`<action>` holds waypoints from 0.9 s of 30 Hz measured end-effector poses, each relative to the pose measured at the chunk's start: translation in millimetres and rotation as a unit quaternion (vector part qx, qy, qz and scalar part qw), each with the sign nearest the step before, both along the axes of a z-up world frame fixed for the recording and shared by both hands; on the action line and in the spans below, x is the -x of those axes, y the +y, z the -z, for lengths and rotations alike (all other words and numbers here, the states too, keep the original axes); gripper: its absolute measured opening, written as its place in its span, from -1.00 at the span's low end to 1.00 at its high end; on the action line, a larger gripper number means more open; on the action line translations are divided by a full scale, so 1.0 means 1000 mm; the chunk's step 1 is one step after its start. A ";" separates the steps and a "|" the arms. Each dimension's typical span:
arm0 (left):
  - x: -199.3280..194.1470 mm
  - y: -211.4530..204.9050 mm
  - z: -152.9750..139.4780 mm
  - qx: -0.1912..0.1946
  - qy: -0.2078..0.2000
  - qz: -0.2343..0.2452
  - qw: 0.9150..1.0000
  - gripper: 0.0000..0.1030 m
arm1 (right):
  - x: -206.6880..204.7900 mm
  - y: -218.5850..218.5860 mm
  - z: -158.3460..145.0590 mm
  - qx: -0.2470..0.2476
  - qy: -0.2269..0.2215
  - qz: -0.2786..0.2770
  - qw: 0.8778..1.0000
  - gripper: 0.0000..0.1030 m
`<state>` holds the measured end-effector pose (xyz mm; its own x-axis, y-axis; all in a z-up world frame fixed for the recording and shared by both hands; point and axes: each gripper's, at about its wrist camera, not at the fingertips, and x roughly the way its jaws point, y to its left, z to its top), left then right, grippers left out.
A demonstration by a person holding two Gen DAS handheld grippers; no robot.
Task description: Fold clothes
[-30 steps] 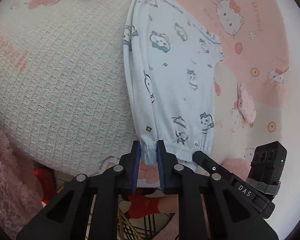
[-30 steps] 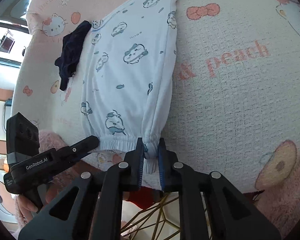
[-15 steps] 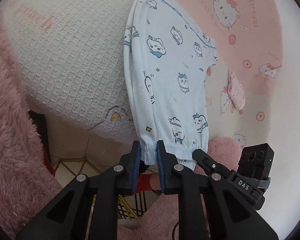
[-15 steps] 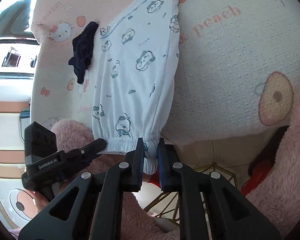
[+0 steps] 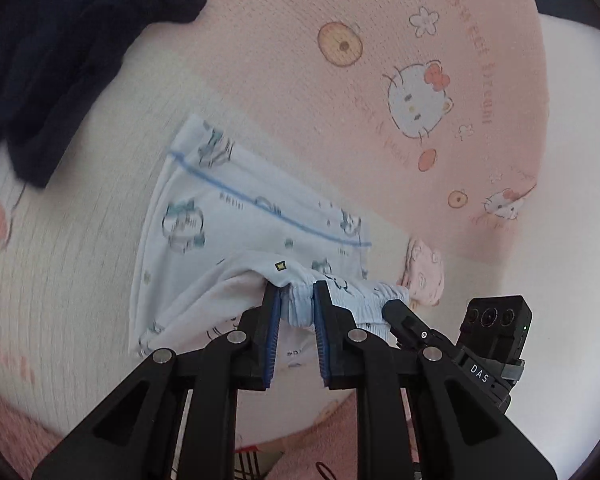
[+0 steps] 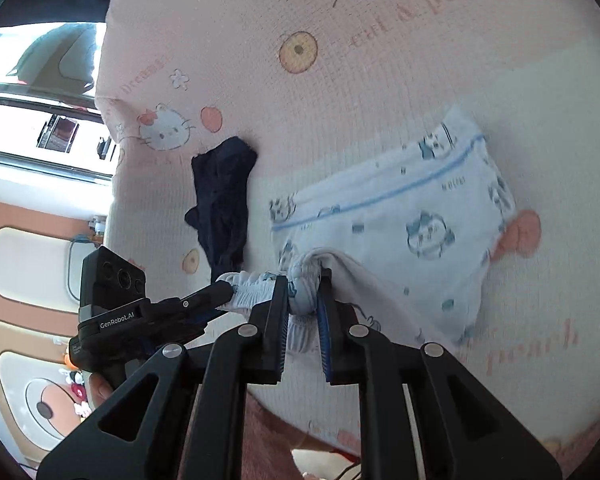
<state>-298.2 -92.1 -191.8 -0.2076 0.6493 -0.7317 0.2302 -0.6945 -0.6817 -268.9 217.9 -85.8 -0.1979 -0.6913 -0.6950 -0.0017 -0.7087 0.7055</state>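
Observation:
A pair of light blue children's trousers point(image 5: 236, 224) with cartoon prints lies on the patterned bed cover, doubled over on itself. My left gripper point(image 5: 294, 300) is shut on the gathered elastic cuff point(image 5: 296, 308), held above the waist part. My right gripper point(image 6: 304, 292) is shut on the other end of the same cuff point(image 6: 300, 296). The trousers point(image 6: 412, 216) show their blue-striped waistband point(image 6: 380, 196) toward the pink part of the cover. The other hand-held gripper shows in each view, the right one point(image 5: 400, 316) and the left one point(image 6: 220, 292).
A dark navy garment point(image 5: 60, 48) lies bunched on the cover to the left of the trousers, also seen as the navy garment point(image 6: 224, 204). The pink and cream cartoon cover point(image 5: 380, 80) spreads all around. A pink fluffy rug point(image 5: 16, 440) and the bed edge lie below.
Both grippers carried the cuff end up and forward over the bed, so the leg part now folds over toward the waistband. Before, the trousers hung stretched past the bed edge.

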 end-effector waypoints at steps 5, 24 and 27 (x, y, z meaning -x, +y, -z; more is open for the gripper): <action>0.053 -0.006 0.050 -0.025 -0.029 -0.004 0.999 -0.43 | 0.062 -0.013 0.056 -0.043 -0.042 0.010 0.998 -0.66; 0.041 0.036 0.037 0.215 0.105 0.068 0.969 -0.29 | 0.050 -0.044 0.061 -0.253 0.064 -0.089 0.961 -0.26; 0.035 0.022 0.015 0.164 0.122 0.030 0.978 -0.28 | 0.059 -0.026 0.038 -0.195 0.091 -0.023 0.976 -0.25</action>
